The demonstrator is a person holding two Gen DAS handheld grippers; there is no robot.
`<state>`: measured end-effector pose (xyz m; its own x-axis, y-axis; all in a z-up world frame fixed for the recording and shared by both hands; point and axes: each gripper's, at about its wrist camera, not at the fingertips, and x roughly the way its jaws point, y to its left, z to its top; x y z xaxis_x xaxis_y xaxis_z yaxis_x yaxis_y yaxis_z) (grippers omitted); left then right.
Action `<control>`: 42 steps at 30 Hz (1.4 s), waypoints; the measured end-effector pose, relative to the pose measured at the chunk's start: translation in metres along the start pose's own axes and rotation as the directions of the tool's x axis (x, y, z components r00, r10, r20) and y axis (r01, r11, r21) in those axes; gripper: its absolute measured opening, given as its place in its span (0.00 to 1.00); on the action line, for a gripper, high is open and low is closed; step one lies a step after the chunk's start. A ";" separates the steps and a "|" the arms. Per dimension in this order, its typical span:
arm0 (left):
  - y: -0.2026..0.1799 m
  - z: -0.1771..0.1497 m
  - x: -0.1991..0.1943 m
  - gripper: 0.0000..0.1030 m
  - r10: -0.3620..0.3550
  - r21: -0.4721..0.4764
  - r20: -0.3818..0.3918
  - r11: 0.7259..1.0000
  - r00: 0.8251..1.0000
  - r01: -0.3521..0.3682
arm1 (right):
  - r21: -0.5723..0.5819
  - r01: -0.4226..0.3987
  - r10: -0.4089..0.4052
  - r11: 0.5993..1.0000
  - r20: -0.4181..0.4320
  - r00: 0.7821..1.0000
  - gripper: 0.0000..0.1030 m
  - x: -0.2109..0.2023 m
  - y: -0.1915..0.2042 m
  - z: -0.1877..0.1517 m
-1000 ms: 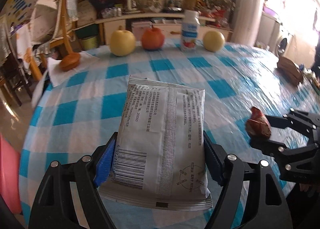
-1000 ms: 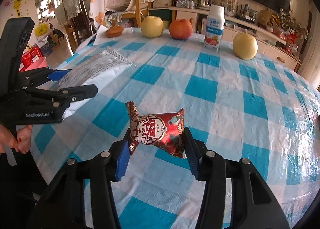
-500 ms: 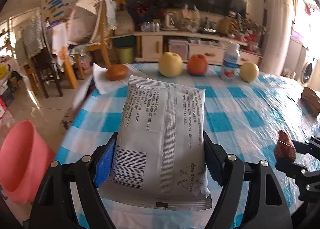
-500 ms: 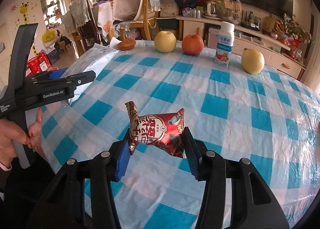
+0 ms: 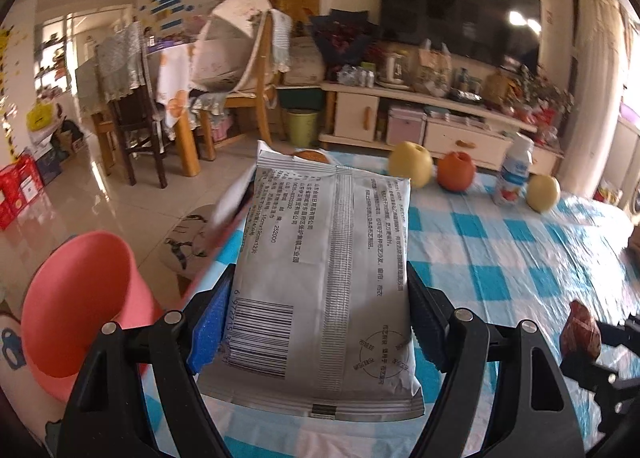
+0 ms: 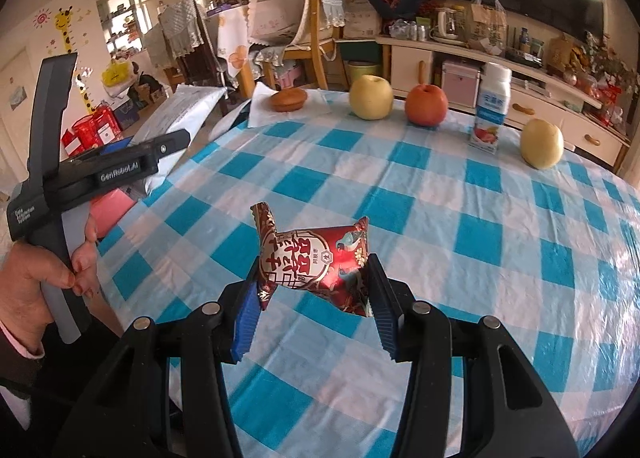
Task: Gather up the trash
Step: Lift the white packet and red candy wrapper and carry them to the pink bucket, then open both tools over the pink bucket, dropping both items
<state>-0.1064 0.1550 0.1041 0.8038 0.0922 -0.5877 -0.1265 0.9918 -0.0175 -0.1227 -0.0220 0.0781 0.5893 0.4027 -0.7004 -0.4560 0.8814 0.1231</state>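
Plainly, "GenRobot.AI" marks the left gripper point(image 6: 176, 146) clamping the barcoded grey packet point(image 5: 328, 278).

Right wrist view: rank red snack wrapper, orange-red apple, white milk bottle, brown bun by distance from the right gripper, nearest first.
1. Red snack wrapper: clamped in the right gripper, above the checked tablecloth.
2. Orange-red apple and white milk bottle: far edge, centre-right; too close to call.
3. Brown bun: far-left edge, on white paper.
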 end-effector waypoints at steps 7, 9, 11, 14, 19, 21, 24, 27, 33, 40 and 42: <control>0.034 0.005 -0.006 0.76 0.052 -0.078 0.025 0.996 0.998 -0.050 | -0.048 -0.038 0.038 0.998 -0.010 0.999 0.49 0.013 0.031 0.015; 0.046 0.006 -0.007 0.76 0.073 -0.106 0.031 0.992 0.997 -0.069 | -0.068 -0.048 0.047 0.997 -0.010 0.999 0.49 0.017 0.041 0.021; 0.057 0.007 -0.008 0.76 0.094 -0.129 0.036 0.988 0.995 -0.089 | -0.087 -0.058 0.057 0.995 -0.008 0.998 0.49 0.021 0.051 0.028; 0.077 0.008 -0.011 0.76 0.114 -0.176 0.041 0.979 0.993 -0.105 | -0.114 -0.083 0.083 0.990 -0.006 0.997 0.49 0.027 0.068 0.040; 0.113 0.007 -0.015 0.76 0.166 -0.270 0.039 0.951 0.985 -0.150 | -0.173 -0.125 0.127 0.977 0.000 0.992 0.49 0.035 0.104 0.060; 0.125 0.006 -0.015 0.76 0.183 -0.301 0.036 0.939 0.982 -0.164 | -0.202 -0.145 0.148 0.969 0.000 0.989 0.49 0.040 0.122 0.069; 0.145 0.002 -0.018 0.76 0.217 -0.359 0.029 0.913 0.976 -0.192 | -0.242 -0.173 0.177 0.955 -0.005 0.984 0.49 0.048 0.146 0.080; 0.163 0.000 -0.020 0.76 0.229 -0.414 0.026 0.889 0.973 -0.198 | -0.276 -0.197 0.203 0.941 -0.010 0.979 0.49 0.056 0.168 0.088; 0.202 -0.014 -0.022 0.76 0.244 -0.538 0.003 0.818 0.970 -0.204 | -0.346 -0.247 0.256 0.905 -0.019 0.967 0.49 0.073 0.216 0.107; 0.251 -0.036 -0.022 0.76 0.208 -0.691 0.000 0.707 0.978 -0.150 | -0.392 -0.295 0.305 0.871 -0.037 0.952 0.49 0.097 0.254 0.119; 0.263 -0.044 -0.022 0.76 0.198 -0.731 0.006 0.669 0.980 -0.131 | -0.401 -0.309 0.319 0.862 -0.044 0.947 0.49 0.105 0.263 0.121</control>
<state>-0.1829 0.4096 0.0773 0.7662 0.2876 -0.5746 -0.6150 0.5873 -0.5261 -0.1003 0.2817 0.1219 0.3829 0.6517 -0.6547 -0.8430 0.5364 0.0409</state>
